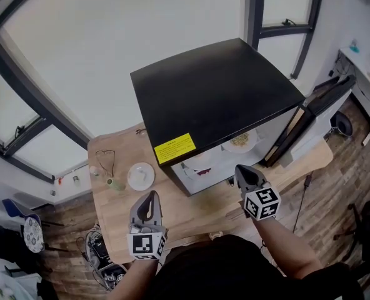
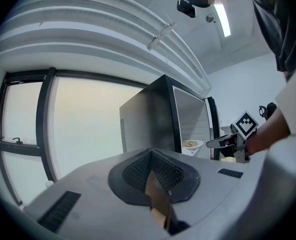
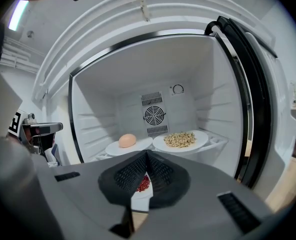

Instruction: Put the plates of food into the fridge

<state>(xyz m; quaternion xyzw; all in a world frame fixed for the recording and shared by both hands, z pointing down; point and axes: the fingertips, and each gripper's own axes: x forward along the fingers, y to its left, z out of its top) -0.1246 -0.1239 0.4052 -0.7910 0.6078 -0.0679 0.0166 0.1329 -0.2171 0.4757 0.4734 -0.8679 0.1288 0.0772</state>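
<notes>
We hold both grippers at the open fridge [image 1: 216, 92] on the wooden table [image 1: 194, 212], the right gripper [image 3: 147, 155] and the left gripper [image 2: 151, 153] each with jaws pressed together on nothing. Inside, a plate of pale grains [image 3: 180, 140] and a plate with a rounded tan item [image 3: 128, 143] sit side by side on a shelf, and a third plate with red bits [image 3: 144, 184] shows lower down. Another white plate [image 1: 140, 175] lies on the table beside the fridge.
</notes>
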